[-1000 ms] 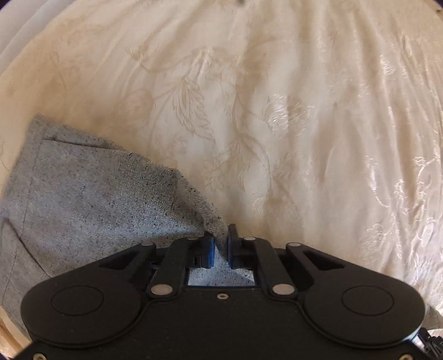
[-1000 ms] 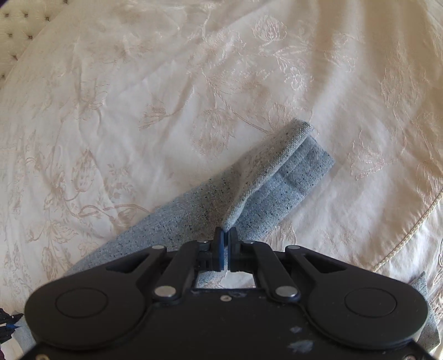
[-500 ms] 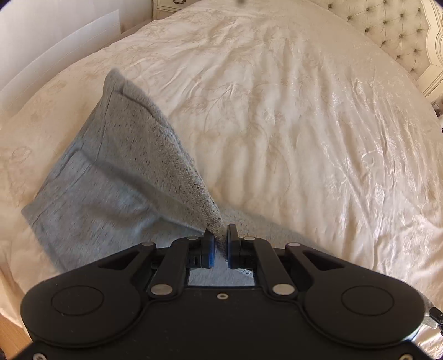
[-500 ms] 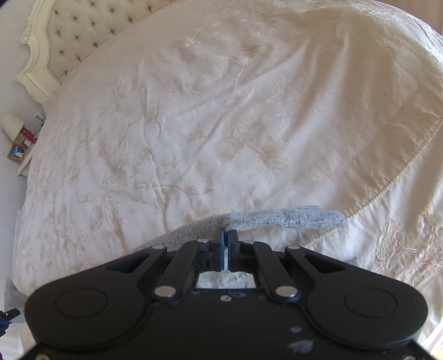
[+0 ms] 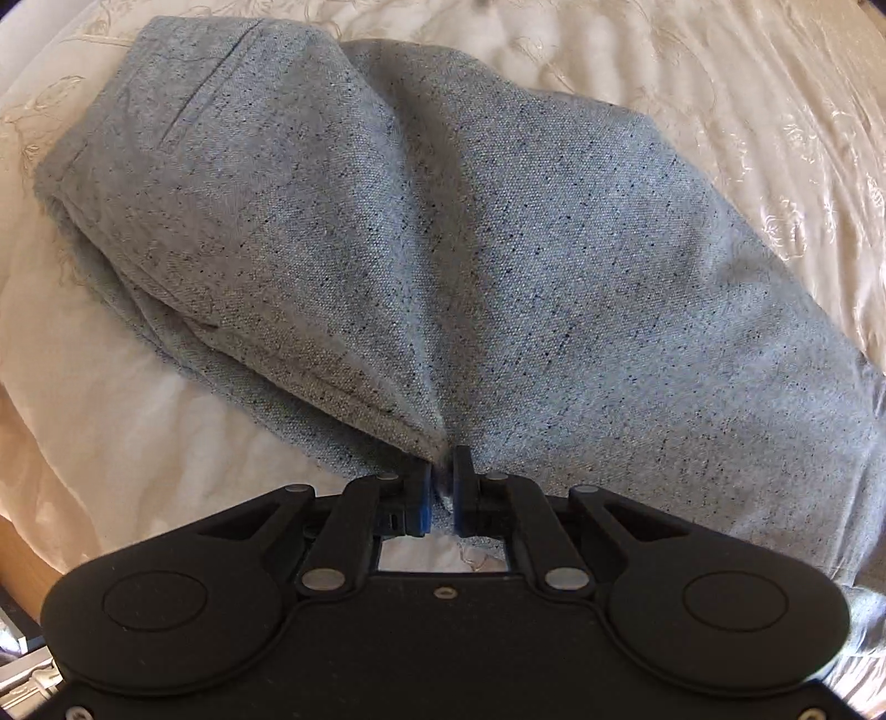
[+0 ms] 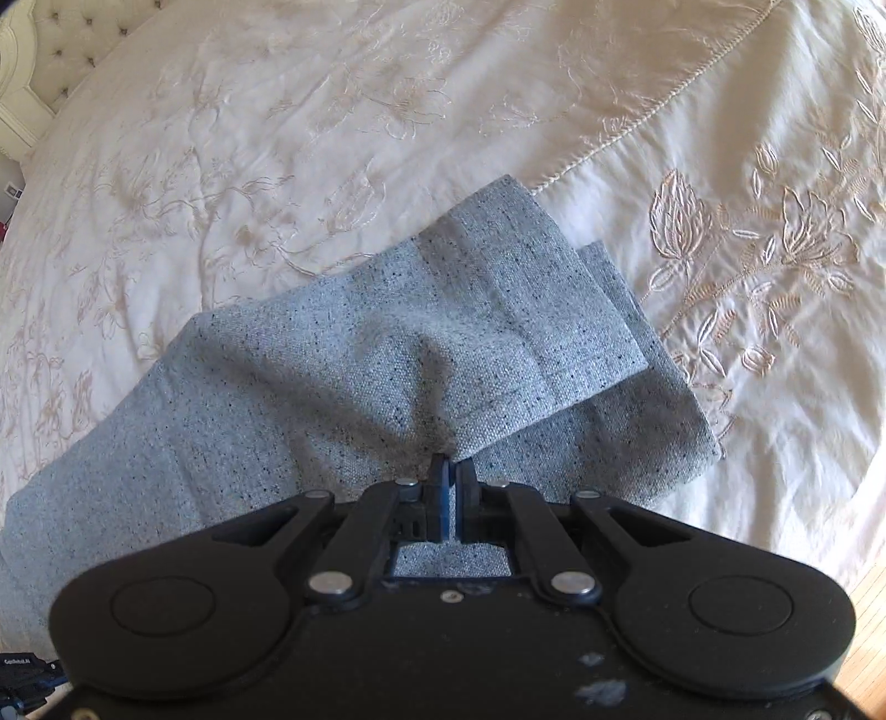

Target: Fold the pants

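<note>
The grey speckled pants lie folded lengthwise on a cream embroidered bedspread. In the left wrist view the waist end with a pocket seam spreads ahead of my left gripper, which is shut on the near edge of the fabric. In the right wrist view the two stacked leg cuffs of the pants lie ahead of my right gripper, which is shut on the edge of the upper leg layer. Both ends rest low on the bed.
The bedspread stretches far beyond the pants, with a corded seam to the right. A tufted headboard is at the far left. The wooden floor shows past the bed edge at the lower left.
Both grippers have come down towards the bed with the pants held. The fabric, lifted and hanging half a second ago, now lies spread flat with one layer over the other.
</note>
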`<state>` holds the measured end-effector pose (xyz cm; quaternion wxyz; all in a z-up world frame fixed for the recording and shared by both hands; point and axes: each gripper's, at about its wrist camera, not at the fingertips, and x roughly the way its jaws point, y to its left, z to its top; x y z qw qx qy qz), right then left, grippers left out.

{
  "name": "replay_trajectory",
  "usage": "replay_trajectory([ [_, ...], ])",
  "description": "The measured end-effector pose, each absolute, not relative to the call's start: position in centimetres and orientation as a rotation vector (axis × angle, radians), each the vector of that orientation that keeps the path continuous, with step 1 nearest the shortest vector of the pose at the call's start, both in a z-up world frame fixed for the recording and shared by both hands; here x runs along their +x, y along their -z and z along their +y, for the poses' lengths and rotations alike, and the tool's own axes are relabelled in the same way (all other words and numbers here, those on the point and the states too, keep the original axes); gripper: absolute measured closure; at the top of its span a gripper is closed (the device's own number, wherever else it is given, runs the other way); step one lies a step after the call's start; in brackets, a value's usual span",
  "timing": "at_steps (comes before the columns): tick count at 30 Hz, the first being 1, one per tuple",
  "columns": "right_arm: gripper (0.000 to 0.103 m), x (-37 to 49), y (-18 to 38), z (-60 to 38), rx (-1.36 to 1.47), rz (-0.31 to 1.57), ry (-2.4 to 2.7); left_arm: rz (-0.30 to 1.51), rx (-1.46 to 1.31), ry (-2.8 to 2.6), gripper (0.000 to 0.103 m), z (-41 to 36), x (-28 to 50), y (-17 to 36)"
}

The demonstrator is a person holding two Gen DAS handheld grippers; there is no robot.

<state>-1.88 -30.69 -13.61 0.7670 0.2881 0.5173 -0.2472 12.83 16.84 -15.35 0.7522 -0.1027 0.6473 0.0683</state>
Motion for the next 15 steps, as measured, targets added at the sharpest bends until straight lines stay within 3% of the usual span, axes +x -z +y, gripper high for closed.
replay_trajectory([
  [10,0.102,-5.2,12.6,-29.7,0.67,1.052,0.614,1.411,-0.253,0.009,0.095,19.5,14.5,12.5],
  [14,0.075,-6.8,12.7,-30.9,0.775,0.962,0.69,1.405,-0.243,0.031,0.095,20.2,15.9,11.5],
  [15,0.073,-7.1,12.9,-31.4,0.803,0.938,0.72,1.4,-0.235,0.029,0.095,20.2,15.4,11.4],
])
